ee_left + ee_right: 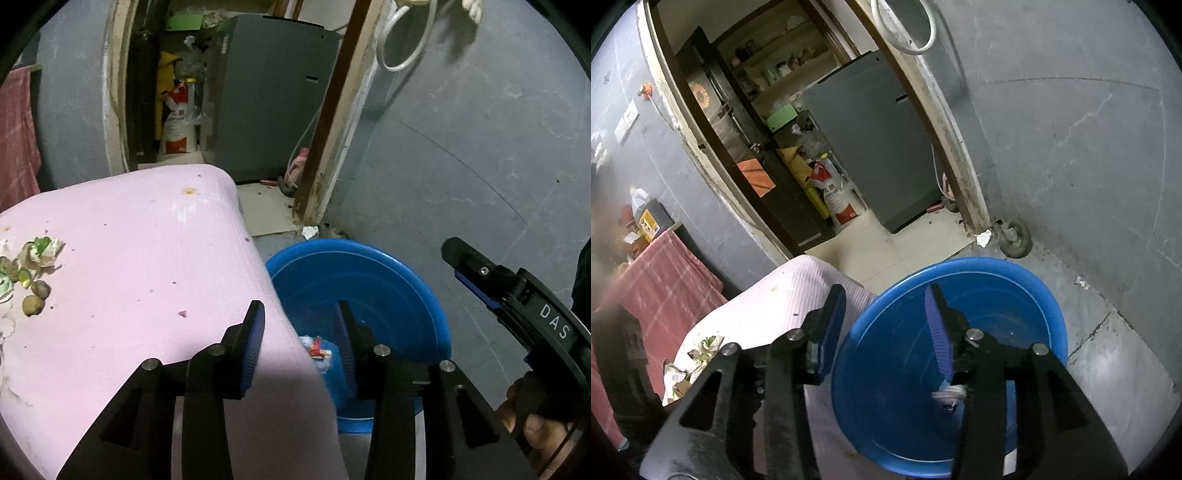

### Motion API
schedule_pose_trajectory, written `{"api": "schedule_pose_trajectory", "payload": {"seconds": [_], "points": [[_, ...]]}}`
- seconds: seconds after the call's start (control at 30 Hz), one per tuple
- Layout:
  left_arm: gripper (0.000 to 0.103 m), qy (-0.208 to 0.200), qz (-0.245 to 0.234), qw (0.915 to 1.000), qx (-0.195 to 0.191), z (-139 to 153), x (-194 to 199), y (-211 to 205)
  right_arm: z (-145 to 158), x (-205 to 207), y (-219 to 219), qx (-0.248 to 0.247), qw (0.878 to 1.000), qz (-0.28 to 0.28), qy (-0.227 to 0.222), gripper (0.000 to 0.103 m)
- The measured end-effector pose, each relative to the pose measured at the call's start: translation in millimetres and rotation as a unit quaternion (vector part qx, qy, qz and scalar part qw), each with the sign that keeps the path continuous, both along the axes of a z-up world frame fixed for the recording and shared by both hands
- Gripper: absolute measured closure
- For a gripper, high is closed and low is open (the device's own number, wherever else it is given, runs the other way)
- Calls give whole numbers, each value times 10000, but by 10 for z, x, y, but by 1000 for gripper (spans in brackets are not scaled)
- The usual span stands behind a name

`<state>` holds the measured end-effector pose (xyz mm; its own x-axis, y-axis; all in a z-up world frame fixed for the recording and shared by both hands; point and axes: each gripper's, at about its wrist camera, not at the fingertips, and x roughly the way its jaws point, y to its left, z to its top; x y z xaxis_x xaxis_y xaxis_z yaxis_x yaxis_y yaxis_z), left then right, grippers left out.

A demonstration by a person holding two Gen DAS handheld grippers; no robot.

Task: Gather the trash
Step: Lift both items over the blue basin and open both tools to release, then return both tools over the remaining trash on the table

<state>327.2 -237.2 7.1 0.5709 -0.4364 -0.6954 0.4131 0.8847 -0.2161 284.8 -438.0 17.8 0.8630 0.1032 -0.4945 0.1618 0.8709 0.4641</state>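
A blue plastic basin (pixel 369 248) (pixel 997 264) stands on the floor beside a pink-covered table (pixel 147 258) (pixel 798 291). My left gripper (pixel 300 325) hangs open over the table's edge and the basin; a red and white wrapper (pixel 318 350) lies below it in the basin. My right gripper (pixel 884 306) is open above the basin and shows at the right of the left wrist view (pixel 480 280), held by a hand. A blurred white scrap (pixel 948 393) sits by its right finger's base. A pile of food scraps and paper (pixel 31 266) (pixel 701 350) lies on the table.
A crumpled white paper (pixel 309 231) (pixel 983 238) lies on the floor by the door frame. Through the doorway stand a grey appliance (pixel 273 110) and a red and white sack (pixel 179 122). A red cloth (pixel 661 273) covers a surface at left.
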Motion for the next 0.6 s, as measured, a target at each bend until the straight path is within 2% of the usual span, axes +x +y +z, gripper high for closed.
{"api": "schedule_pose_trajectory", "payload": {"seconds": [0.1, 0.17, 0.23, 0.33, 0.47, 0.6], "points": [[67, -257, 168, 9995, -48, 78, -51, 76, 36, -28, 3, -55, 9999, -43, -139, 53], [54, -465, 275, 9985, -48, 142, -95, 116, 78, -51, 15, -140, 9996, -78, -250, 48], [47, -718, 423, 9965, -92, 218, -158, 180, 114, -70, 29, -224, 9991, -104, -351, 43], [46, -982, 549, 9936, -129, 322, -215, 274, 174, -104, 72, -323, 9979, -103, -543, 34], [34, -1247, 749, 9892, -174, 438, -275, 411, 271, -184, 151, -407, 9949, -41, -921, 24], [28, -1574, 1007, 9817, -367, 560, -402, 645, 402, -317, 253, -410, 9881, 67, -1478, 15]]}}
